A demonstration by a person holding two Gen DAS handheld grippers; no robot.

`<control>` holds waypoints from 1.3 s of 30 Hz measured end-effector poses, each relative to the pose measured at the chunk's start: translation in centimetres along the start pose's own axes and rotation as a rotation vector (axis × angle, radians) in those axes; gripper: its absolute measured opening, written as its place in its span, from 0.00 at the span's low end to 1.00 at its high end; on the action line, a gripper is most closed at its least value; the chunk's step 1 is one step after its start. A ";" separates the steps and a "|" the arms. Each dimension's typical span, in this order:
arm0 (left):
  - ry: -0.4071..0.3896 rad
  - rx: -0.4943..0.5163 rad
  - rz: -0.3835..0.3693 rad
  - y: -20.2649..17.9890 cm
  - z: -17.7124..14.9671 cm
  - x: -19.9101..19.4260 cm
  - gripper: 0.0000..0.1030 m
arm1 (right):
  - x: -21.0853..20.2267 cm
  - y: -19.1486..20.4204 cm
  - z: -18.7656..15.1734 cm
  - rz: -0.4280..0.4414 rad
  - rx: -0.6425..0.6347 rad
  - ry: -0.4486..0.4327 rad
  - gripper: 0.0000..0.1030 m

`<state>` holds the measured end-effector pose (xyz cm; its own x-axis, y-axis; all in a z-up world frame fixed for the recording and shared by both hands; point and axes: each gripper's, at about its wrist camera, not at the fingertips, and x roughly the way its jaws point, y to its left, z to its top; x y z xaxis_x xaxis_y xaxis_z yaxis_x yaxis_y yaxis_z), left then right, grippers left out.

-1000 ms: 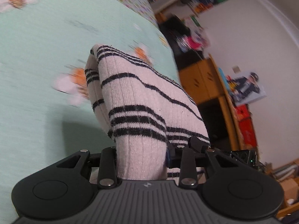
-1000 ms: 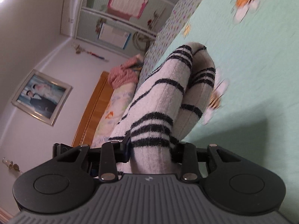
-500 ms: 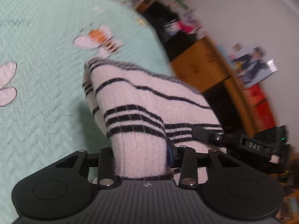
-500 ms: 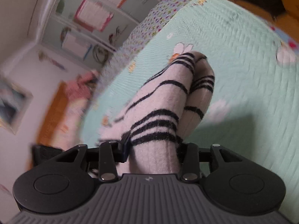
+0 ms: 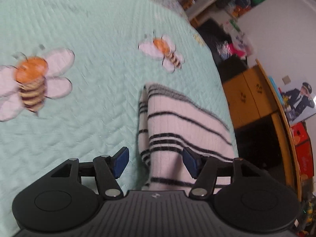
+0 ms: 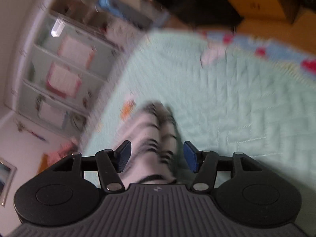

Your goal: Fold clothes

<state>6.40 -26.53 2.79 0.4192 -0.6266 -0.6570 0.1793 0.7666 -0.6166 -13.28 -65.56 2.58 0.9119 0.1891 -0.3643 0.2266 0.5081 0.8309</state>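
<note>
Both the left gripper and the right gripper are opening, jaws now apart and off the folded striped garment they clamped a second ago, leaving it resting on the green bee-patterned bedspread, so this fold looks finished.

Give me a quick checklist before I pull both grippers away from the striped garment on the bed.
1. Left gripper pads off the striped garment: cannot tell; jaws opening, right pad close to the knit.
2. Right gripper pads off it: ok; jaws opening, gaps on both sides.
3. Garment resting on the green quilt: ok.
4. Garment folded over: ok, doubled layers show.
5. Fold edges neat: cannot tell, right wrist view blurred.
</note>
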 end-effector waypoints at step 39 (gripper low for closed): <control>0.548 0.262 0.411 -12.4 -9.2 -8.2 0.71 | -1.9 16.0 -8.2 -0.613 -0.522 0.671 0.78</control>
<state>-7.42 -32.24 11.84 0.0057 -0.2089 -0.9779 0.3394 0.9203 -0.1946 -14.25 -50.89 13.11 0.2773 0.1227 -0.9529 0.2640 0.9439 0.1983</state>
